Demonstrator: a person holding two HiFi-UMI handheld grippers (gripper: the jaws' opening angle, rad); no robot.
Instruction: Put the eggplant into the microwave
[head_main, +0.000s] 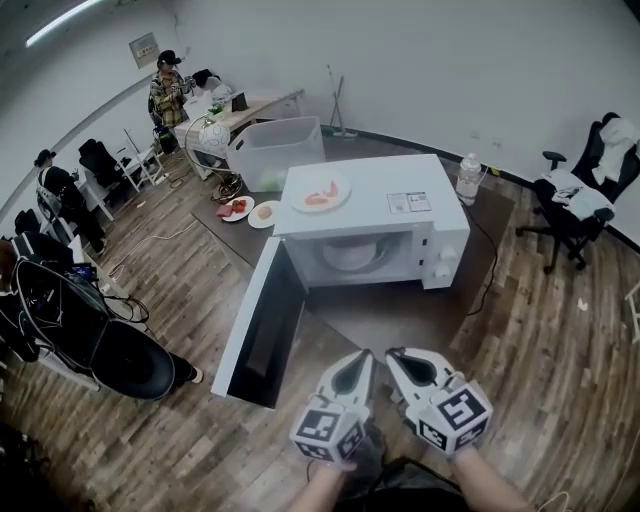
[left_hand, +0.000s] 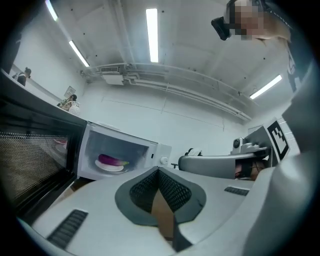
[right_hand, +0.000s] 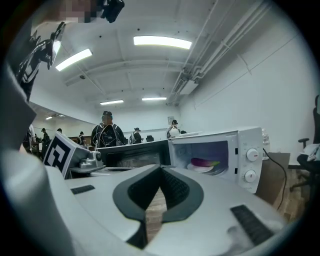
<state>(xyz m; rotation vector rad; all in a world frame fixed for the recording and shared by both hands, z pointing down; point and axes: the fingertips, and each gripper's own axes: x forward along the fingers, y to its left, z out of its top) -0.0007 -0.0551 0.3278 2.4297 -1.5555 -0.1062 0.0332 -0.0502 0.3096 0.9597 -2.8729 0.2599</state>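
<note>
Eggplant (left_hand: 112, 160): purple, lying on a white plate (left_hand: 111, 168) inside the microwave (head_main: 400, 205), door (head_main: 262, 325) swung wide open at its left side
Left gripper (head_main: 363, 356): jaws clenched tip to tip, nothing between them, in front of the oven and apart from it
Right gripper (head_main: 394, 356): jaws likewise pressed together, empty, just beside the left
Microwave top: second plate (head_main: 320, 192) with pink food; bottle (head_main: 468, 178) stands at the oven's right
</note>
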